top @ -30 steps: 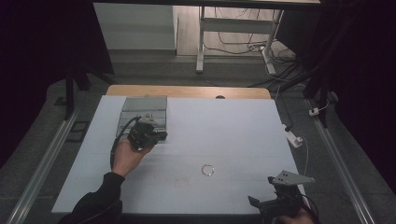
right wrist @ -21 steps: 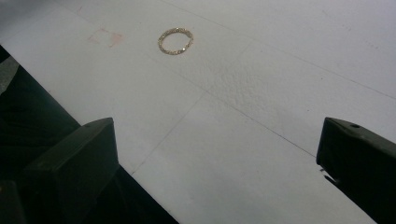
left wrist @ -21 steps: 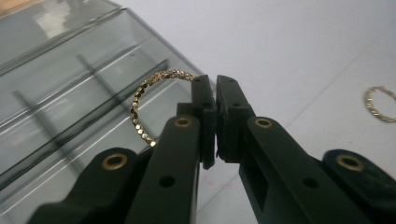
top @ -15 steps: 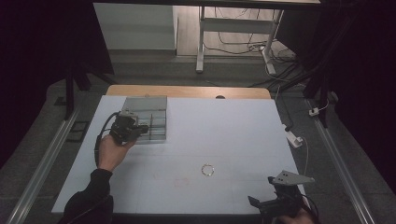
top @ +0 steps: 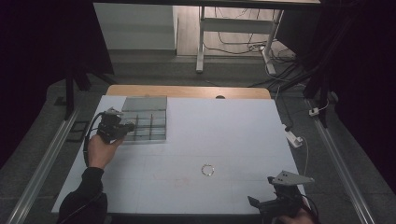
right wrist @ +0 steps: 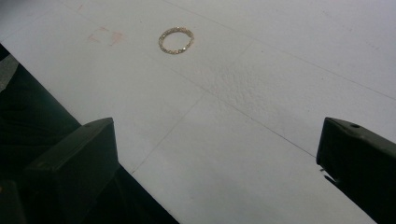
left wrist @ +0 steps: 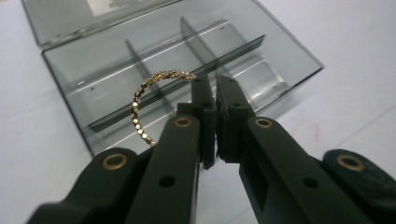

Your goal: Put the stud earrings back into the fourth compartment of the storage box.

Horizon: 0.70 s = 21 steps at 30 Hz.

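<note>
- Leftward since the earlier frames, the left gripper [left wrist: 210, 100] now sits at the clear grey compartment box [left wrist: 187, 56], pinching a gold beaded bracelet [left wrist: 144, 100] over it.
- Right gripper [right wrist: 215, 154] rests at the near edge, jaws spread wide.
- Second gold bracelet [right wrist: 175, 40] lies on the white table [right wrist: 261, 84] beyond.

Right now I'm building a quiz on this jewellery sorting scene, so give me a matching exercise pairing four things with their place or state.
1. gold beaded bracelet
2. second gold beaded bracelet
3. clear plastic compartment box
4. right hand-held gripper

a. jaws wide apart
b. lid open, at the table's far left
c. lying loose mid-table
d. pinched in the left hand-held gripper

Pairs: 1-d, 2-c, 3-b, 4-a
</note>
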Each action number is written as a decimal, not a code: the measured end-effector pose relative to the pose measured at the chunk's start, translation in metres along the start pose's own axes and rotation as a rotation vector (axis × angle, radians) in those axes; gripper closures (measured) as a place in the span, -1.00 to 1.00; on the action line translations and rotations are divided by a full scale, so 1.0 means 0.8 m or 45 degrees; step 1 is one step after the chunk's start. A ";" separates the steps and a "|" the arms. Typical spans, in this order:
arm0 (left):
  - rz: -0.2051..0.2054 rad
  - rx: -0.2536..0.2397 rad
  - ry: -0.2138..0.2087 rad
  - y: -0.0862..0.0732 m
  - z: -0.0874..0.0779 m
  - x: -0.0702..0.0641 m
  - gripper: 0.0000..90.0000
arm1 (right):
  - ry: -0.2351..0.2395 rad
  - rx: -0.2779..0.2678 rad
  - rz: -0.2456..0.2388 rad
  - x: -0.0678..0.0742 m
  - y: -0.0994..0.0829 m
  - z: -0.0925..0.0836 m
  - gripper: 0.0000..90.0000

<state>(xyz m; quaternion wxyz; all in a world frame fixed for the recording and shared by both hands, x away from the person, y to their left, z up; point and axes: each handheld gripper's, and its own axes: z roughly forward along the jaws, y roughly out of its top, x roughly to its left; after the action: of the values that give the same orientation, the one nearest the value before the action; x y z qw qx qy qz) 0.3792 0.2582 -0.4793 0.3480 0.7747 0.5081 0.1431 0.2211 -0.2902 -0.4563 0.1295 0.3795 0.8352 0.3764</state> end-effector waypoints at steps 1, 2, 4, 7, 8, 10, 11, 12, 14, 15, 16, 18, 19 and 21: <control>-0.007 0.006 0.003 -0.002 0.002 0.003 0.92 | 0.000 0.001 0.001 0.000 0.000 0.000 -1.00; -0.017 0.012 0.006 -0.004 0.005 0.008 0.92 | -0.002 0.005 -0.001 0.000 0.000 0.000 -1.00; -0.027 0.029 0.013 -0.007 0.010 0.014 0.92 | -0.001 0.003 0.000 0.000 0.000 0.000 -1.00; -0.042 0.048 0.033 -0.012 0.015 0.021 0.92 | -0.003 0.006 -0.002 0.000 0.000 0.000 -1.00; -0.042 0.048 0.033 -0.012 0.015 0.021 0.92 | -0.002 0.007 -0.003 0.000 0.000 0.000 -1.00; -0.053 0.048 0.040 -0.014 0.016 0.025 0.92 | -0.001 0.007 -0.006 0.000 0.000 0.000 -1.00; -0.065 0.047 0.035 -0.015 0.017 0.026 0.91 | -0.001 0.007 -0.006 0.000 0.000 0.000 -1.00; -0.065 0.047 0.035 -0.015 0.017 0.026 0.90 | -0.001 0.009 -0.007 0.000 0.000 0.000 -1.00; -0.078 0.030 0.018 -0.016 0.018 0.028 0.82 | -0.001 0.008 -0.007 0.001 0.000 0.001 -1.00; -0.078 0.030 0.018 -0.016 0.018 0.028 0.73 | -0.001 0.007 -0.008 0.001 0.000 0.001 -1.00; -0.081 0.015 0.012 -0.015 0.016 0.028 0.69 | -0.001 0.007 -0.008 0.001 0.000 0.001 -1.00; -0.082 0.008 0.010 -0.014 0.015 0.027 0.62 | -0.003 0.010 -0.008 0.001 0.000 0.000 -1.00; -0.082 -0.003 0.007 -0.013 0.014 0.026 0.58 | -0.003 0.010 -0.008 0.001 0.000 0.000 -1.00; -0.079 -0.019 -0.007 -0.012 0.012 0.025 0.48 | -0.003 0.009 -0.009 0.001 0.000 0.000 -1.00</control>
<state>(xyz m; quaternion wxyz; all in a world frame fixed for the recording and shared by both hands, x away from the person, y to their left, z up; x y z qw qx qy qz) 0.3870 0.2743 -0.4953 0.3596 0.7564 0.5298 0.1338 0.2210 -0.2896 -0.4563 0.1303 0.3776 0.8377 0.3725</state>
